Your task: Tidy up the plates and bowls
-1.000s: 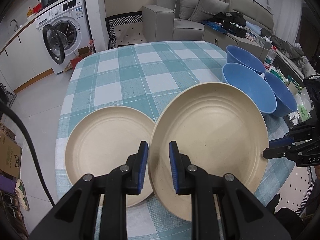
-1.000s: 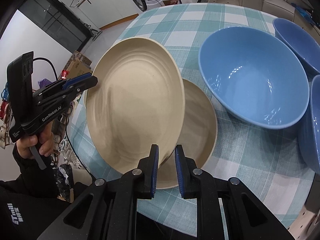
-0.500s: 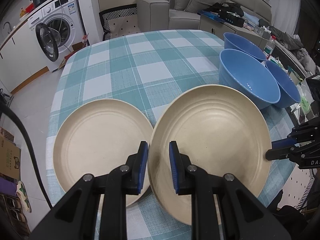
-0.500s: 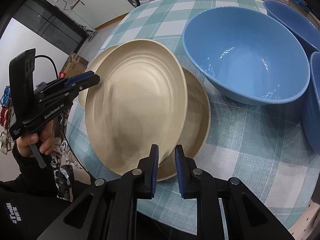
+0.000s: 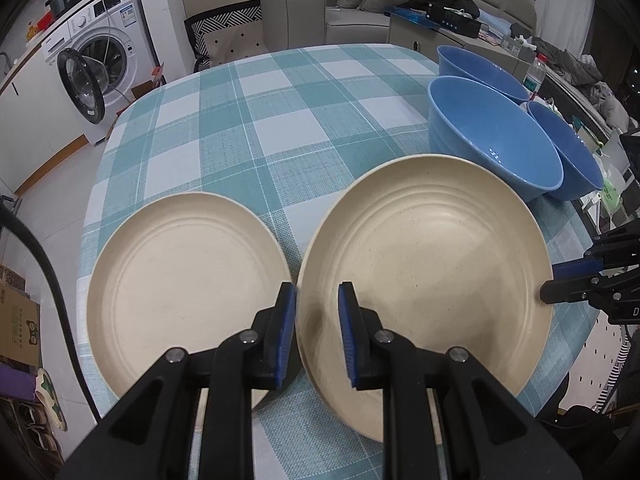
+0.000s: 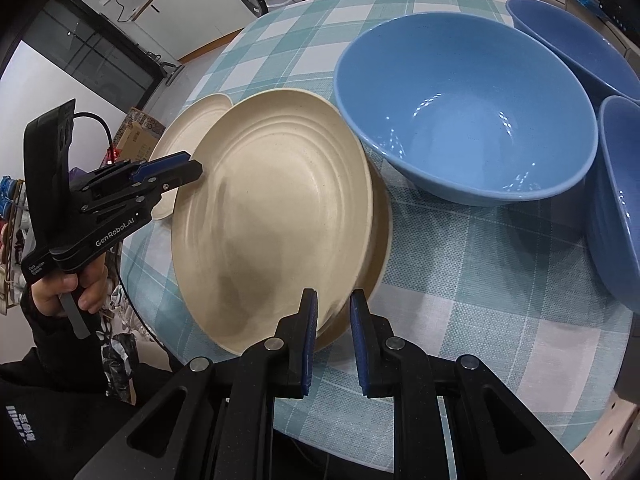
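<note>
While both claws pinch its opposite rims, the top plate (image 5: pixel 432 248) hangs tilted between them.

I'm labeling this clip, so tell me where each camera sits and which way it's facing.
Left wrist: on the left gripper, facing the sofa over the held plate; right gripper enters at right.
Right wrist: on the right gripper, facing leftward over the plate; left gripper shows.
Shared: plate, blue bowls.
</note>
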### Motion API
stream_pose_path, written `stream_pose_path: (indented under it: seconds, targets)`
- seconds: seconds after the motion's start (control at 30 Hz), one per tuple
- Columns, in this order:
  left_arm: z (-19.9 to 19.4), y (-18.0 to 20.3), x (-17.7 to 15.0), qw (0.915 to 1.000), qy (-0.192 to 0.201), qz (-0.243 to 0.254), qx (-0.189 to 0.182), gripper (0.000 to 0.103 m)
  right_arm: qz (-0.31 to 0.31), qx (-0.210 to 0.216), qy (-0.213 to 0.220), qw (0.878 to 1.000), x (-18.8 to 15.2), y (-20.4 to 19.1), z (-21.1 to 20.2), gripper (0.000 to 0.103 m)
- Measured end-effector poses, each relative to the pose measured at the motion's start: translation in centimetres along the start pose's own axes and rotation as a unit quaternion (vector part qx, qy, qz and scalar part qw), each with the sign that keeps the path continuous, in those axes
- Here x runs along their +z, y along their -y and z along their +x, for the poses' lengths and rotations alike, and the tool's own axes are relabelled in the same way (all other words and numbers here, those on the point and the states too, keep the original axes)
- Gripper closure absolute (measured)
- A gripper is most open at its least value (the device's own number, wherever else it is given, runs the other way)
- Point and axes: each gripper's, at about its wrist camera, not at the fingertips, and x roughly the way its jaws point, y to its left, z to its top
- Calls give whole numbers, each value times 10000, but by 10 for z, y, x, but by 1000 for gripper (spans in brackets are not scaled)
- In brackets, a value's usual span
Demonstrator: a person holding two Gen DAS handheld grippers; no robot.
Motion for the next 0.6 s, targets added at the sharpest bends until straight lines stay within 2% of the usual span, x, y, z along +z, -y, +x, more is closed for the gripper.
stream_pose_path:
  seconds: [0.6]
  targets:
    - [12, 7, -3, 9996, -241, 130, 14, 84, -88, -321, -182, 9993, 5, -12, 25, 85]
